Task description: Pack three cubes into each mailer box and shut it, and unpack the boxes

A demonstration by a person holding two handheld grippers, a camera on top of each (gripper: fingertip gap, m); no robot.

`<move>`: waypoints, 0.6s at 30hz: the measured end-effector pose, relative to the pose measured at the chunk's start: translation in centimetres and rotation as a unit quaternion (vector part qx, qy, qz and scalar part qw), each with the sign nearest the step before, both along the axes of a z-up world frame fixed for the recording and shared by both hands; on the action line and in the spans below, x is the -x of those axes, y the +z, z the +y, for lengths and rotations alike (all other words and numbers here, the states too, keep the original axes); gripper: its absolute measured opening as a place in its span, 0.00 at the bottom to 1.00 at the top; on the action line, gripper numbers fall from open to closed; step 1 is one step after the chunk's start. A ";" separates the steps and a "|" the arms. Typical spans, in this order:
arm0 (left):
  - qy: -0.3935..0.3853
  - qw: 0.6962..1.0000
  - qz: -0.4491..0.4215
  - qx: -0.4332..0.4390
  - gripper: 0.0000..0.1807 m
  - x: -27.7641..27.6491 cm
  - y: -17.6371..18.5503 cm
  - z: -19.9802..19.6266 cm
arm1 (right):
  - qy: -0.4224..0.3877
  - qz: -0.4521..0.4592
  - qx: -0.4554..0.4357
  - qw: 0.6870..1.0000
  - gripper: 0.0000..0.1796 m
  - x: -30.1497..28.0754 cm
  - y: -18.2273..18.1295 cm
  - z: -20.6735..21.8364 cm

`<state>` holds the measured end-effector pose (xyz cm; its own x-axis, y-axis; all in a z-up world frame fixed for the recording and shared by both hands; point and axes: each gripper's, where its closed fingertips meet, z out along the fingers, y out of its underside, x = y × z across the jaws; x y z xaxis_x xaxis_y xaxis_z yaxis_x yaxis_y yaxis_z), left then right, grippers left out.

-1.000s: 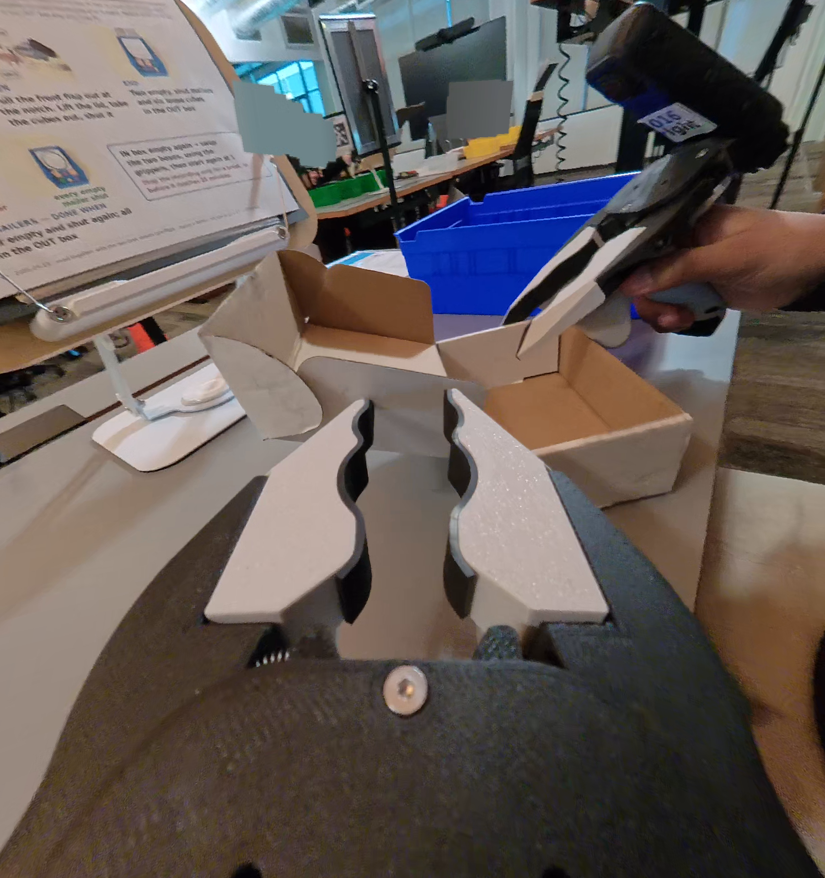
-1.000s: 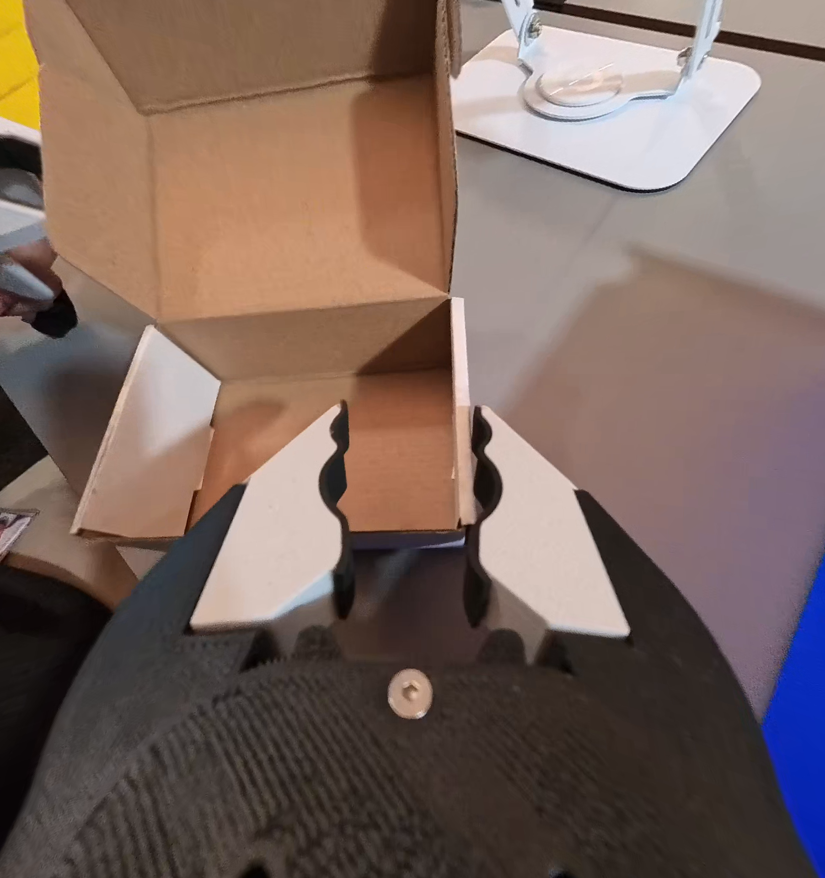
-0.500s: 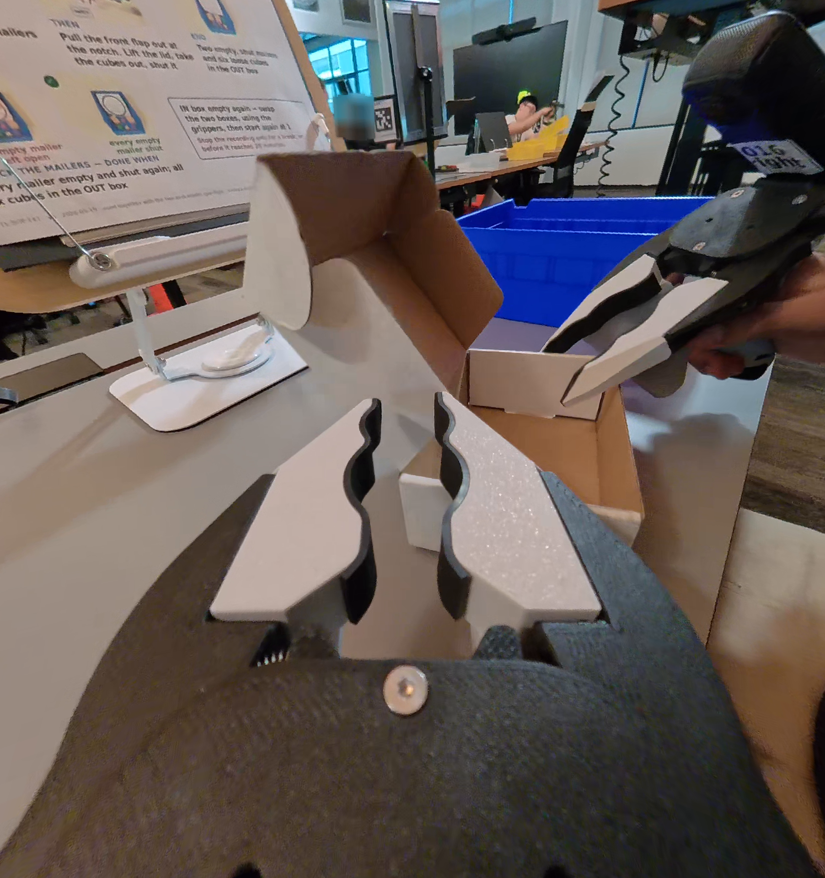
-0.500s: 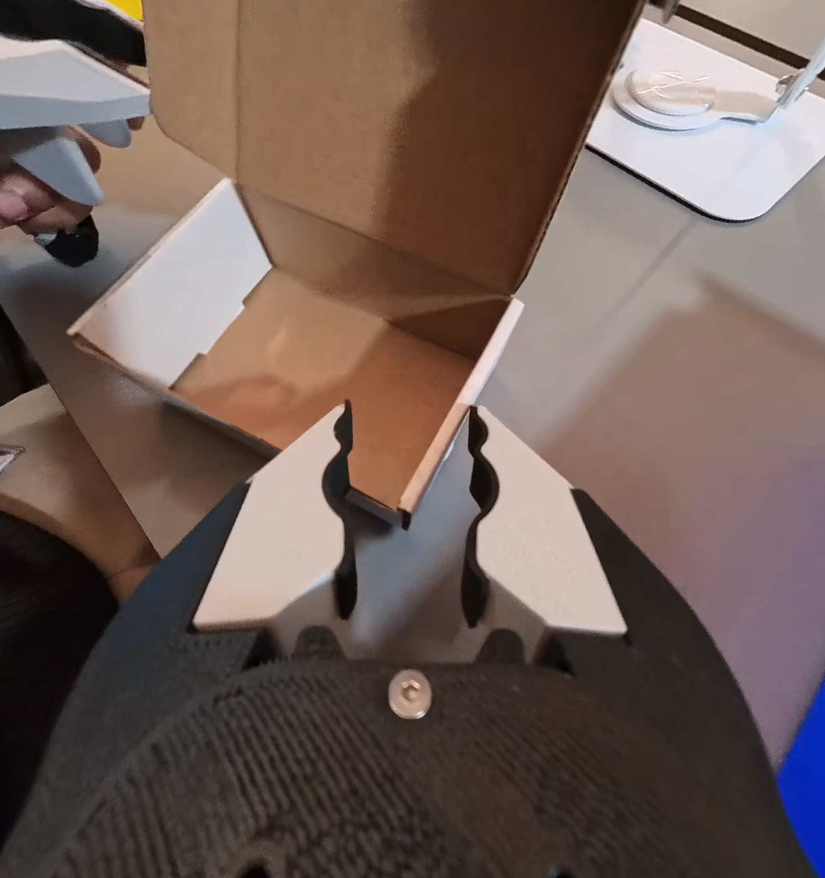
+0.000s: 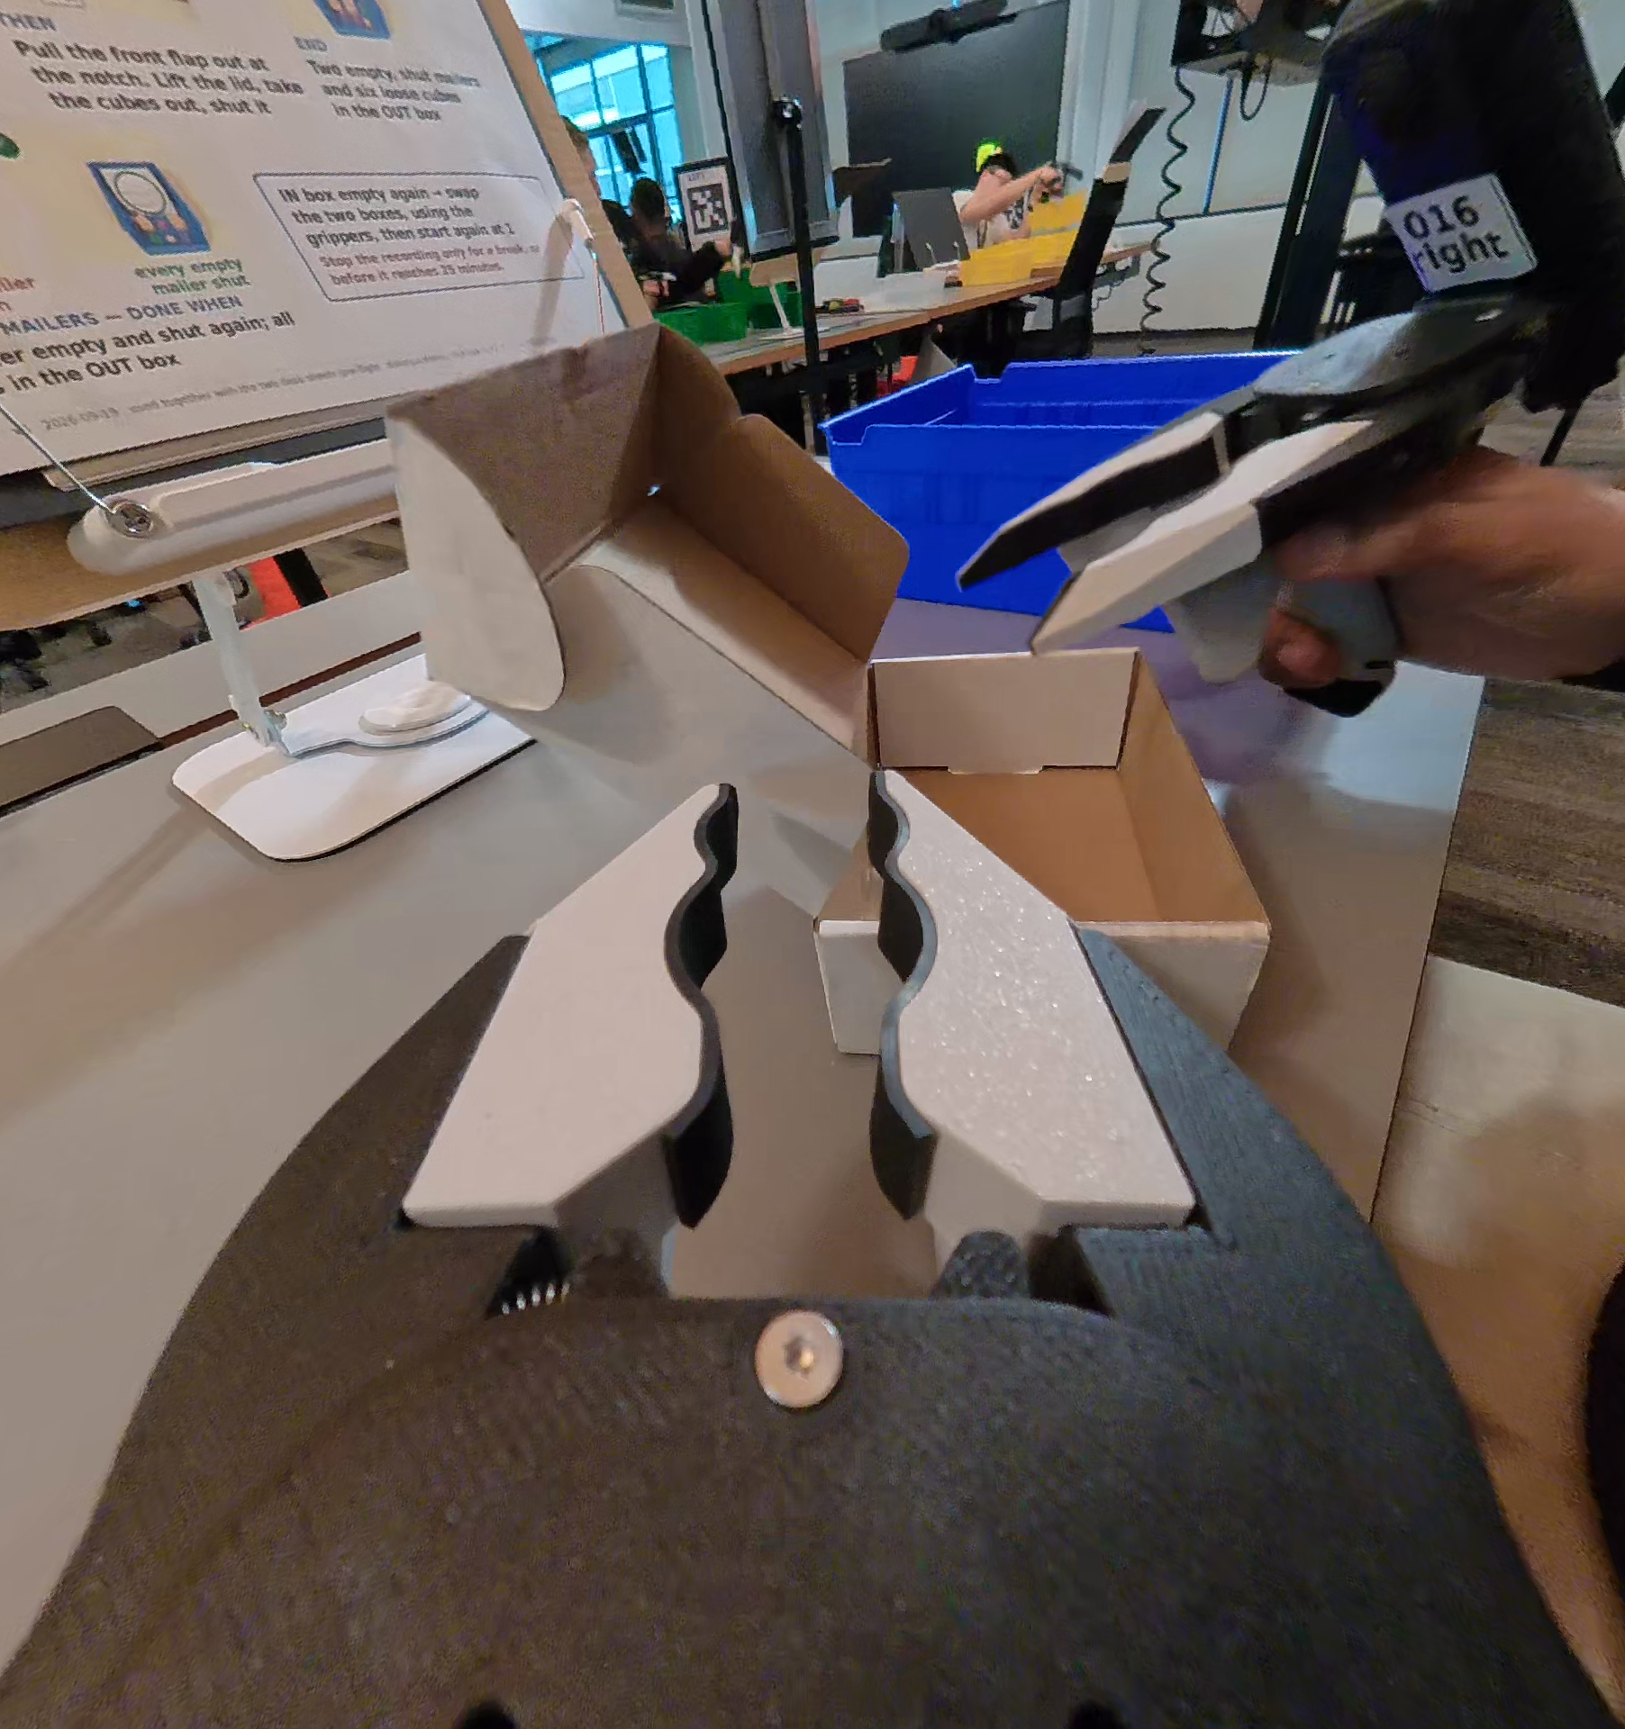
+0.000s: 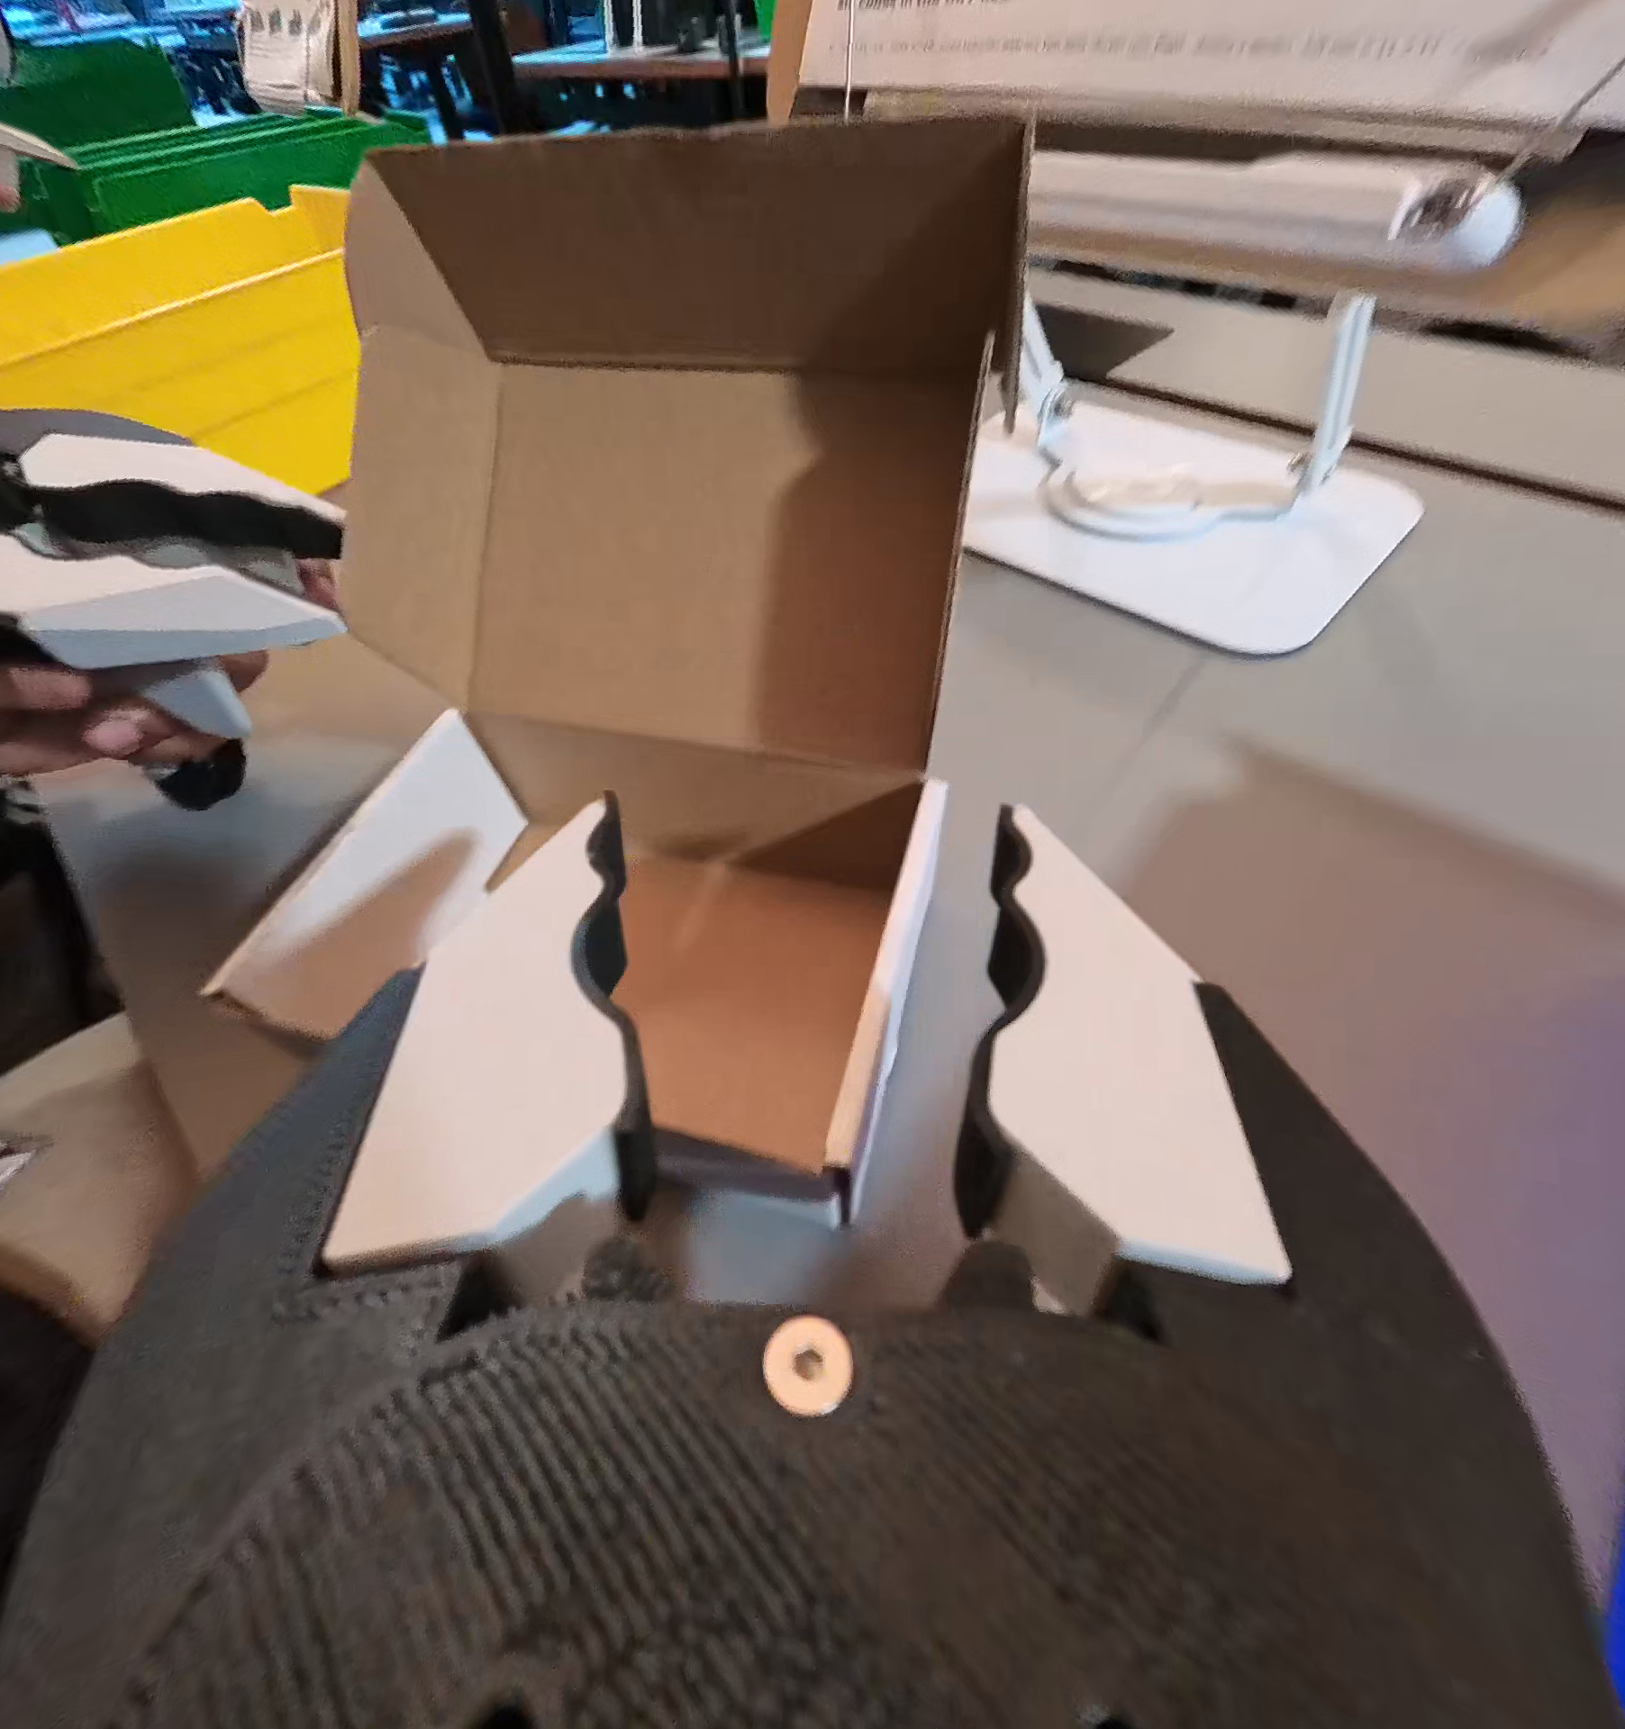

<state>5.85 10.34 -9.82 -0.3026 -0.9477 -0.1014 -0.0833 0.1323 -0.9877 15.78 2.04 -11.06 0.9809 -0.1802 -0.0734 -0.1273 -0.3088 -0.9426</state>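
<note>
Brown-lined white cardboard mailer box (image 6: 696, 524) sitting lid-up, empty — no cubes visible; both hand-held grippers — left (image 5: 799, 945), right (image 6: 804, 992) — gaping, holding nothing; packing or shutting pending.

Opposed close wrist views, shared mailer box (image 5: 1061, 842).

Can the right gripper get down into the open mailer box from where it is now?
Probably yes. The mailer box stands open, its lid tilted up and back, and its visible inside holds nothing. The right gripper is open just above the near wall, and the left gripper stays off to one side.
</note>
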 end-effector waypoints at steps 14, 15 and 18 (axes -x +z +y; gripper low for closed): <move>-0.004 0.999 -0.008 -0.035 0.14 0.1 -0.1 -0.8 | 0.013 -0.125 0.086 0.988 0.24 0.5 -1.2 0.7; -0.003 0.999 -0.008 -0.039 0.13 0.1 -0.2 -0.8 | 0.016 -0.123 0.090 0.988 0.25 0.9 -1.3 0.4; -0.006 0.999 -0.007 -0.053 0.11 0.1 -0.4 -1.1 | 0.022 -0.098 0.093 0.991 0.26 1.8 -1.3 -0.2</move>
<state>5.71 9.20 -10.18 -0.3111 -0.9280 -0.2051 -0.0670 0.2366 -0.9693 13.99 1.83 -12.33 0.9800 -0.1301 0.1505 0.0705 -0.4806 -0.8741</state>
